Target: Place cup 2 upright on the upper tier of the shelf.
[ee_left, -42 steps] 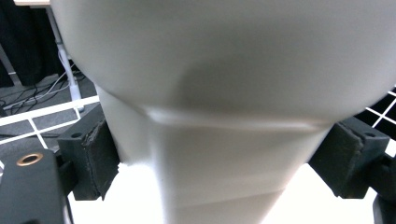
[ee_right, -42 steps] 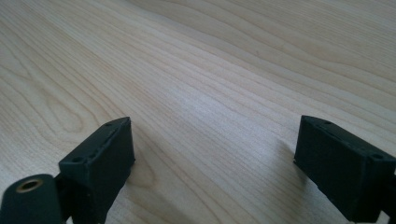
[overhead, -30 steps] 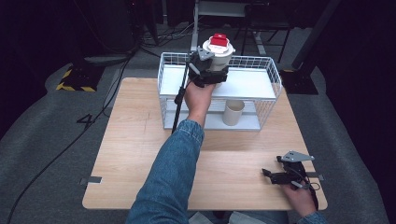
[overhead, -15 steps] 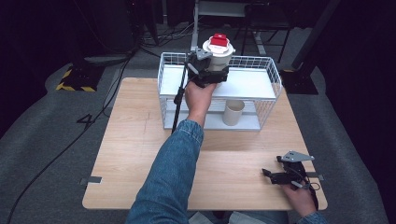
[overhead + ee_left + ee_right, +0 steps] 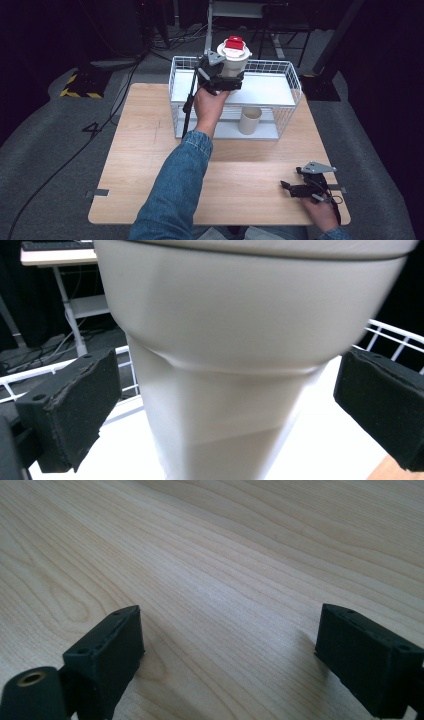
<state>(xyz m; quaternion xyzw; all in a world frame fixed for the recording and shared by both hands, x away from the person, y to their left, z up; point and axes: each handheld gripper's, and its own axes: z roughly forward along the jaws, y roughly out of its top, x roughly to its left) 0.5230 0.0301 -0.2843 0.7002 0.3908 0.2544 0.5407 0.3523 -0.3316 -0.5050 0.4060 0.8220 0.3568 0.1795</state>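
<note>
Nearest the person, at the front right corner of the wooden table (image 5: 150, 165), the right gripper (image 5: 290, 187) rests low over the wood in the right hand (image 5: 320, 212), its jaws pointing left across the table; in the right gripper view its two black pads (image 5: 107, 655) stand apart with bare wood grain between them, so it is open and holds nothing. Farther off, a denim sleeve (image 5: 175, 185) stretches from the bottom edge up the middle of the table to the left hand (image 5: 207, 102), which holds the left gripper (image 5: 227, 75) at the top shelf of a white wire rack (image 5: 287, 85) standing at the far side of the table. Its jaws have just been opening, and in the left gripper view the pads (image 5: 75, 410) stand clear on either side of a pale cup stack (image 5: 240, 365) with a gap showing on each side, so the gripper is open around it. The stack stands upright on the top shelf, its long axis vertical, wider toward the top, and capped by something red (image 5: 234, 42), perhaps a lid, though it is too small to tell. On the lower shelf a single beige cup (image 5: 249, 120) stands upright, mouth up, apart from the stack above.
</note>
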